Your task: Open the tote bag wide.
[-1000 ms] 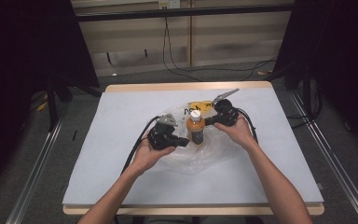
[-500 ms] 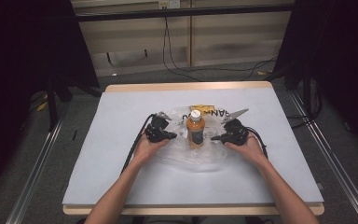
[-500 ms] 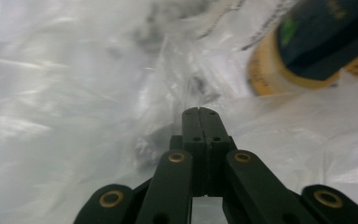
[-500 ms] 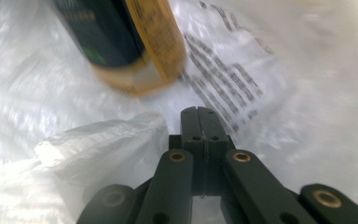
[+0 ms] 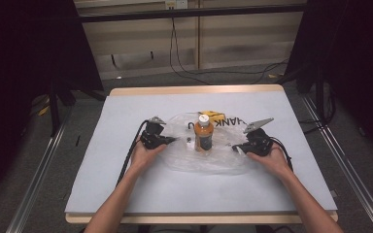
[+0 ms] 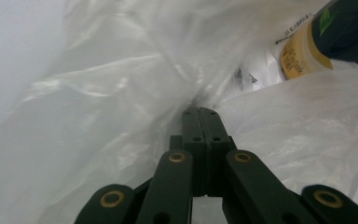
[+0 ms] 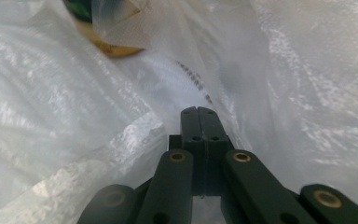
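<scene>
Grippers left [image 5: 174,141] and right [image 5: 236,148] pinch the plastic bag [image 5: 223,162] flat around our bottle [image 5: 203,136]; next, lift evenly.

The left gripper [image 6: 203,112], jaws pressed together, pinches the clear plastic bag [image 6: 121,93] near the bottle [image 6: 317,42].

Table [image 5: 126,194] straight ahead, sheet over top. Plastic bag [image 5: 213,162] spread flat on table, roughly centre. Bottle [image 5: 203,133] upright in middle of bag. Behind bottle, printed part of bag toward far edge. Left gripper [image 5: 175,140] at bag's left edge, jaws together, tips in film, pointing at bottle. Right gripper [image 5: 236,148] at bag's right edge, jaws together, tips in film. Bottle between both grippers, apart from each. Cables [image 5: 184,58] on floor beyond table.
</scene>
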`<state>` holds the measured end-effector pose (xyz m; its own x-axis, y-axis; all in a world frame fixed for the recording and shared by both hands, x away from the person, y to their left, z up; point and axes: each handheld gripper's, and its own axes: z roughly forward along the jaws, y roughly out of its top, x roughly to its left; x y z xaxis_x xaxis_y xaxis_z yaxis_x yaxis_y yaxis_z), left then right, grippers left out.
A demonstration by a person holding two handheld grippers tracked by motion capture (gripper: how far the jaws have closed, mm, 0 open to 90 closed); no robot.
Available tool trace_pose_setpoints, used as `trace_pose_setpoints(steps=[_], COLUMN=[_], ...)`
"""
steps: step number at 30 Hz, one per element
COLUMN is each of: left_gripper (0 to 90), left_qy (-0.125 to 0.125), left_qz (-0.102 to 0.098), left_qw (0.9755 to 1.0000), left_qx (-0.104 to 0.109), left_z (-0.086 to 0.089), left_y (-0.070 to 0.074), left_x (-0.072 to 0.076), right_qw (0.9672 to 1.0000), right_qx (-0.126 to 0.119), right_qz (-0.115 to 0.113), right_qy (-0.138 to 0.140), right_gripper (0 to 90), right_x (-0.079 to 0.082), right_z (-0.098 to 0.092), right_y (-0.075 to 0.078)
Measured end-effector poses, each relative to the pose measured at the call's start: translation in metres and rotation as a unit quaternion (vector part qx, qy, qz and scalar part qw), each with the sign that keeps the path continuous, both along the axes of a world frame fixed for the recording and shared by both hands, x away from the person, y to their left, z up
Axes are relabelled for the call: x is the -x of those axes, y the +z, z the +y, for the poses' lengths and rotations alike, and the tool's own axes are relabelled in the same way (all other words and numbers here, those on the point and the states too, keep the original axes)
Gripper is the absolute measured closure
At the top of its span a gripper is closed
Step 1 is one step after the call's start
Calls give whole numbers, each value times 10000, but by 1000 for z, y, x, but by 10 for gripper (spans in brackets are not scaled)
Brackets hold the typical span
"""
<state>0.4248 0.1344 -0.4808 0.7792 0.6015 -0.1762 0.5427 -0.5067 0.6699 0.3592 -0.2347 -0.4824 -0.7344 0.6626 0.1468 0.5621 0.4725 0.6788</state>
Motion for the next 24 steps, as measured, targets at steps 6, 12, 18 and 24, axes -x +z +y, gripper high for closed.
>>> trace_pose_setpoints(steps=[6, 12, 18, 24], left_gripper=[900, 900, 900, 843], left_qy=[-349, -415, -425, -465], left_qz=[12, -130, -356, -775], left_qw=[9994, 9985, 9947, 9866], left_qx=[7, 328, 865, 1359], left_z=[-12, -7, 6, 23], left_y=[0, 4, 18, 35], left_x=[9, 15, 26, 50], right_qw=[9991, 9980, 9941, 9866], right_qx=[-119, -317, -803, -1268], right_qz=[-153, -266, -478, -806], right_qy=[-371, -470, -544, -632], right_gripper=[900, 900, 900, 795], right_x=[-11, -9, 0, 22], right_z=[11, 17, 11, 0], right_y=[-4, -4, 12, 31])
